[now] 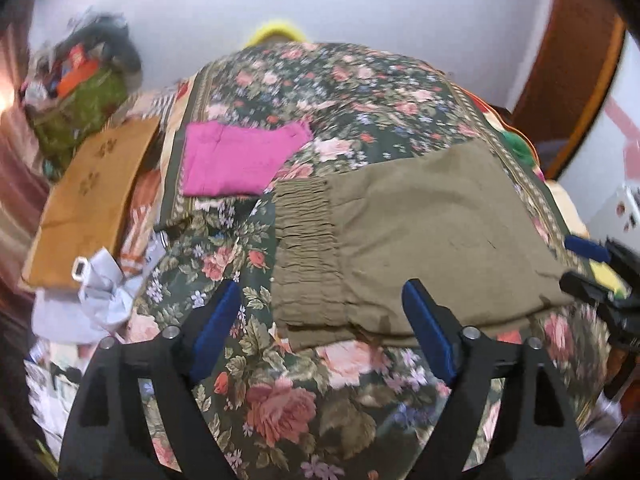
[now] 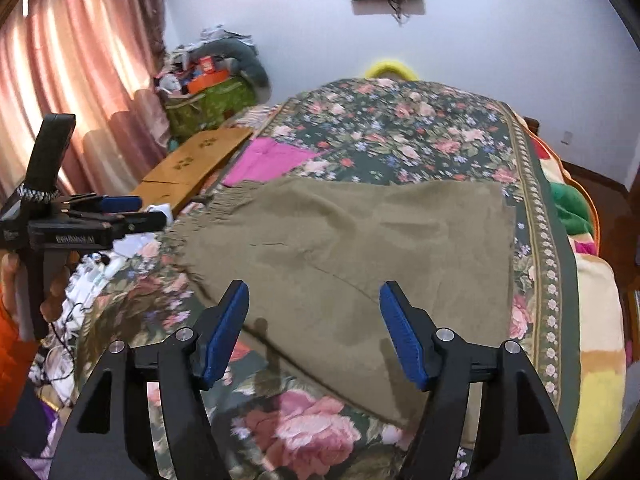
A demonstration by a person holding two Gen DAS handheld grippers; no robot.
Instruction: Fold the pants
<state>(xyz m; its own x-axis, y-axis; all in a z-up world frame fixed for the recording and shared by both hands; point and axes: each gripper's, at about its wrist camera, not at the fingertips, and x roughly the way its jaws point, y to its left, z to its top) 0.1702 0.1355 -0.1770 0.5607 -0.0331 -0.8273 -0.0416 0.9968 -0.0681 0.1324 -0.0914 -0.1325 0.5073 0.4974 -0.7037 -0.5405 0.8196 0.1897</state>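
Olive-green pants (image 1: pixel 420 248) lie folded flat on the floral bedspread (image 1: pixel 280 392), gathered waistband (image 1: pixel 308 248) toward the left. My left gripper (image 1: pixel 320 300) is open and empty, hovering over the pants' near edge by the waistband. In the right wrist view the pants (image 2: pixel 360 240) spread across the bed. My right gripper (image 2: pixel 314 304) is open and empty above their near edge. The left gripper shows at that view's left edge (image 2: pixel 132 212); the right gripper shows at the left wrist view's right edge (image 1: pixel 592 268).
A folded pink garment (image 1: pixel 236 160) lies further back on the bed. A brown paper bag (image 1: pixel 92 196) and crumpled white plastic (image 1: pixel 104 284) sit at the left side. A cluttered green bag (image 2: pixel 208 108) stands by the pink curtains (image 2: pixel 60 92).
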